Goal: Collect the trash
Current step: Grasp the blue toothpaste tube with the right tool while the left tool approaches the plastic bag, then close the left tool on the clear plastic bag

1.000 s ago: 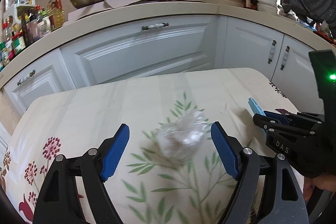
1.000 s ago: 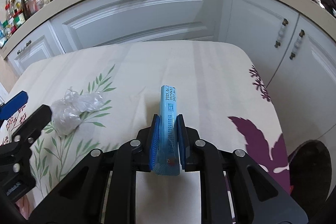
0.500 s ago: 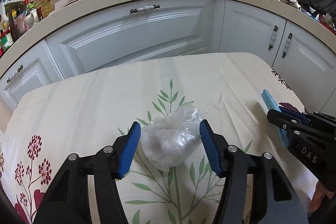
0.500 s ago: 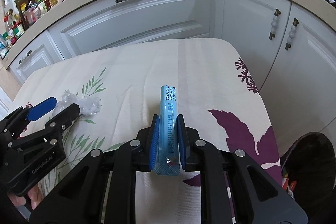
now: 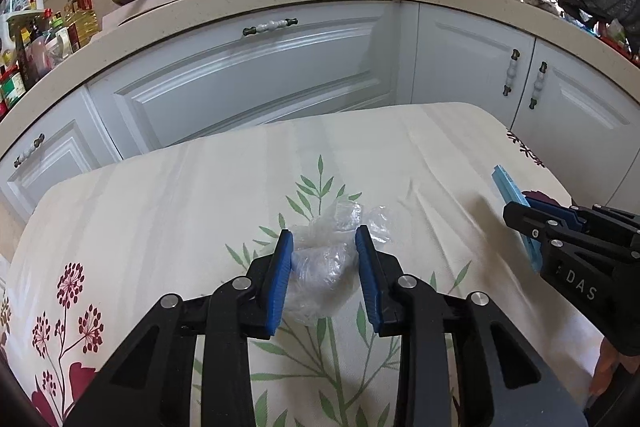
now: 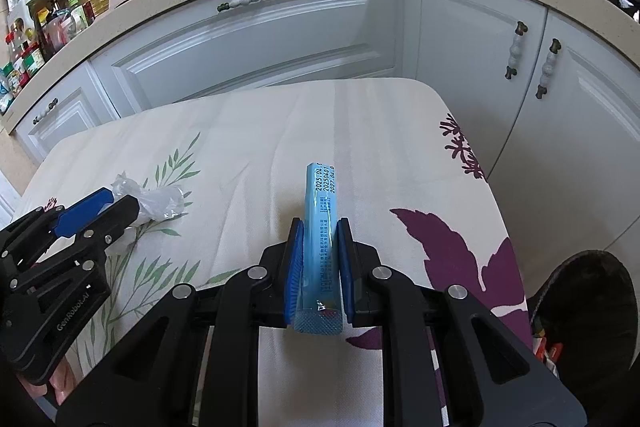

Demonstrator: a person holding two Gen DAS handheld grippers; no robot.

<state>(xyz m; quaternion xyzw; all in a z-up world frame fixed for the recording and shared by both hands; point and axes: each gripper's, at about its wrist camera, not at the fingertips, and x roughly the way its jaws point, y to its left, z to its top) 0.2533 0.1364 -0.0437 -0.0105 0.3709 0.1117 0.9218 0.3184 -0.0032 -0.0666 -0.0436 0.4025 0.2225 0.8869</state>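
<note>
Tongs on the left [image 5: 323, 259] had just been closing, its pads pressed on a crumpled clear plastic wrap [image 5: 326, 259]; right tongs [image 6: 318, 259] were clamped on a blue packet [image 6: 320, 211] above the tablecloth [image 6: 260, 131].

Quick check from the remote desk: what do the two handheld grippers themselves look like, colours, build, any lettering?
Both are matte black frames with silver bolt heads and ribbed blue pads. The left gripper shows pale "GenRobot.AI" lettering on its side in the right wrist view; the right gripper shows "DAS" in the left wrist view. No cables or sleeves are visible.
</note>
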